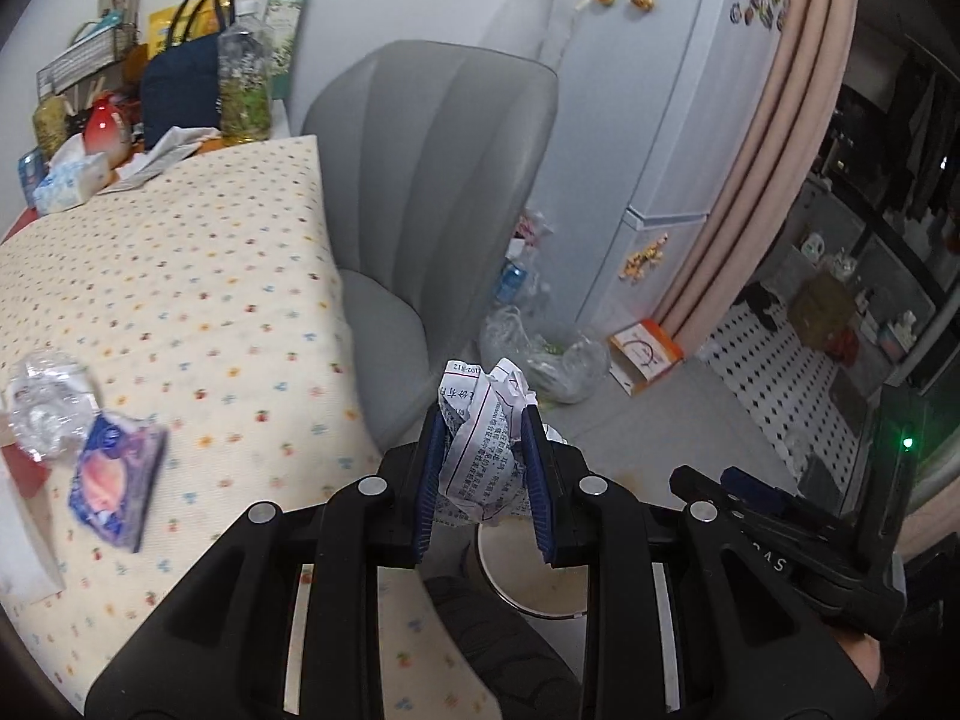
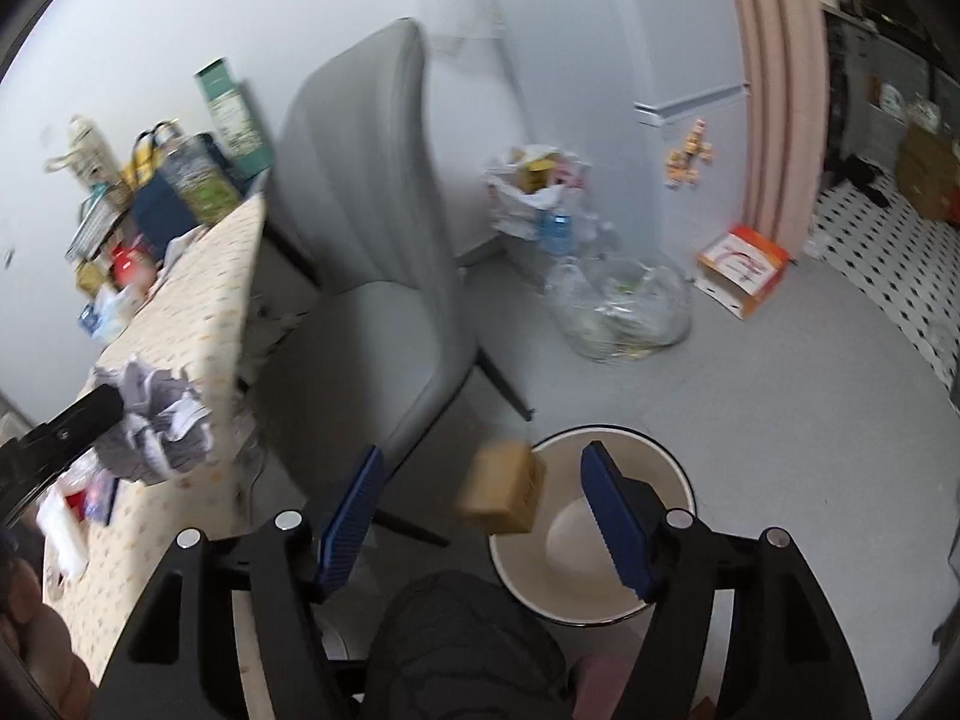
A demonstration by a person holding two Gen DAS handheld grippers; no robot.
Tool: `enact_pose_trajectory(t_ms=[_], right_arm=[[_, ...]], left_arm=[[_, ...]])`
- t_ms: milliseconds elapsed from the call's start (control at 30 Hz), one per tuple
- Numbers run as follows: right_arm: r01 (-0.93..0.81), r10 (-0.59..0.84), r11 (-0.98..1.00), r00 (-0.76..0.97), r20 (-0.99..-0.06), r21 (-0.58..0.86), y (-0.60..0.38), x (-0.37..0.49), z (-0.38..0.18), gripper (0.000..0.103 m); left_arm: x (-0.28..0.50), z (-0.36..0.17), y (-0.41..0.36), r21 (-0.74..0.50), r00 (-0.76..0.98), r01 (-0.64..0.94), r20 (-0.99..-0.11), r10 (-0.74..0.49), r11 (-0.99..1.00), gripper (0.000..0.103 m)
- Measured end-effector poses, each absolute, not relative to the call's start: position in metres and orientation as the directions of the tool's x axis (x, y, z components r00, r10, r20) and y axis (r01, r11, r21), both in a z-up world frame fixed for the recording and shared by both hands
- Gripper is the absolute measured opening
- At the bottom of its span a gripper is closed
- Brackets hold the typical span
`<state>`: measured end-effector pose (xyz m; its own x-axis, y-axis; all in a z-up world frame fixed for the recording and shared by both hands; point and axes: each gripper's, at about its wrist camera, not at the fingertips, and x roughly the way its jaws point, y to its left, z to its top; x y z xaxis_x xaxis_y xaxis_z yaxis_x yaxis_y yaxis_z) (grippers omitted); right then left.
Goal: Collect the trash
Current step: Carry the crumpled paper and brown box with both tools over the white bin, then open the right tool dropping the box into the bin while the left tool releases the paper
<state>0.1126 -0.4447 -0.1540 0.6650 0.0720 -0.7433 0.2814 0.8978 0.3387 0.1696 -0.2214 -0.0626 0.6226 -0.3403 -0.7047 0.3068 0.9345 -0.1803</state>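
My left gripper (image 1: 483, 429) is shut on a crumpled ball of printed paper (image 1: 480, 450), held past the table's edge above a white bin (image 1: 540, 594) on the floor. The right wrist view shows that paper ball (image 2: 162, 426) at the left, over the table's corner. My right gripper (image 2: 485, 455) stands open above the white bin (image 2: 678, 471). A small brown cardboard box (image 2: 504, 495), blurred, hangs between its fingers over the bin's near rim and touches neither pad. On the dotted tablecloth (image 1: 180, 276) lie a purple packet (image 1: 117, 480) and a clear plastic wrapper (image 1: 48, 408).
A grey chair (image 1: 432, 180) stands between table and fridge (image 1: 648, 90). On the floor sit a clear bag of rubbish (image 2: 624, 306), more bagged trash (image 2: 534, 192) and an orange-white carton (image 2: 744, 270). Bottles, bags and a tissue pack (image 1: 69, 180) crowd the table's far end. A dark-clothed knee (image 2: 462, 648) is below the grippers.
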Motion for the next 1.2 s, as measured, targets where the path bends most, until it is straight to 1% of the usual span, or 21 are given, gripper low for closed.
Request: enact_pose_trajectory(t_ms=[67,133,200,267,433,567,767,867,900,933,967,1000,1033,1100,1200], right_arm=[[0.296,0.076,0.890,0.655,-0.752,0.348,-0.454,0.111,-0.161,0.068],[0.314,0.067,0.883,0.650,-0.757,0.349,-0.464,0.106,-0.163,0.072],[0.324,0.060,0.878,0.656,-0.753,0.352,-0.473,0.100,-0.162,0.077],[0.339,0.043,0.872,0.665,-0.746,0.352,-0.484,0.093,-0.158,0.079],[0.369,0.017,0.854,0.684,-0.729,0.366,-0.510,0.078,-0.147,0.081],[0.395,-0.021,0.845,0.698,-0.716,0.360,-0.530,0.064,-0.140,0.088],[0.446,-0.060,0.824,0.684,-0.727,0.351,-0.554,0.050,-0.145,0.091],[0.469,-0.071,0.809,0.678,-0.732,0.355,-0.563,0.046,-0.149,0.092],[0.473,-0.074,0.806,0.676,-0.733,0.356,-0.564,0.046,-0.150,0.092],[0.478,-0.075,0.803,0.674,-0.735,0.356,-0.565,0.045,-0.150,0.092],[0.480,-0.076,0.802,0.673,-0.736,0.356,-0.566,0.045,-0.151,0.092],[0.480,-0.078,0.802,0.673,-0.735,0.355,-0.567,0.046,-0.150,0.093],[0.480,-0.079,0.803,0.674,-0.735,0.354,-0.567,0.045,-0.150,0.093],[0.477,-0.078,0.804,0.677,-0.732,0.356,-0.566,0.045,-0.149,0.095],[0.473,-0.072,0.803,0.682,-0.728,0.364,-0.562,0.046,-0.149,0.095]], left_arm=[[0.172,-0.066,-0.228,-0.179,0.614,0.315,-0.711,-0.344,0.932,0.026],[0.174,-0.071,-0.236,-0.176,0.602,0.323,-0.720,-0.346,0.930,0.026],[0.175,-0.075,-0.244,-0.174,0.590,0.336,-0.727,-0.351,0.926,0.026],[0.176,-0.078,-0.254,-0.170,0.579,0.351,-0.734,-0.356,0.921,0.026],[0.177,-0.089,-0.284,-0.159,0.543,0.397,-0.753,-0.371,0.904,0.026],[0.178,-0.098,-0.312,-0.154,0.509,0.432,-0.772,-0.381,0.889,0.026],[0.179,-0.108,-0.346,-0.152,0.464,0.474,-0.794,-0.392,0.867,0.026],[0.179,-0.114,-0.359,-0.160,0.432,0.499,-0.806,-0.405,0.852,0.028],[0.178,-0.115,-0.363,-0.161,0.422,0.510,-0.809,-0.409,0.845,0.032],[0.177,-0.115,-0.367,-0.159,0.416,0.521,-0.811,-0.412,0.839,0.043],[0.176,-0.115,-0.369,-0.155,0.419,0.526,-0.809,-0.413,0.836,0.048],[0.175,-0.115,-0.370,-0.153,0.424,0.528,-0.805,-0.415,0.836,0.057],[0.174,-0.113,-0.370,-0.153,0.429,0.529,-0.801,-0.418,0.835,0.061],[0.173,-0.112,-0.370,-0.159,0.431,0.526,-0.797,-0.423,0.835,0.062],[0.174,-0.110,-0.360,-0.183,0.437,0.511,-0.786,-0.437,0.840,0.072]])
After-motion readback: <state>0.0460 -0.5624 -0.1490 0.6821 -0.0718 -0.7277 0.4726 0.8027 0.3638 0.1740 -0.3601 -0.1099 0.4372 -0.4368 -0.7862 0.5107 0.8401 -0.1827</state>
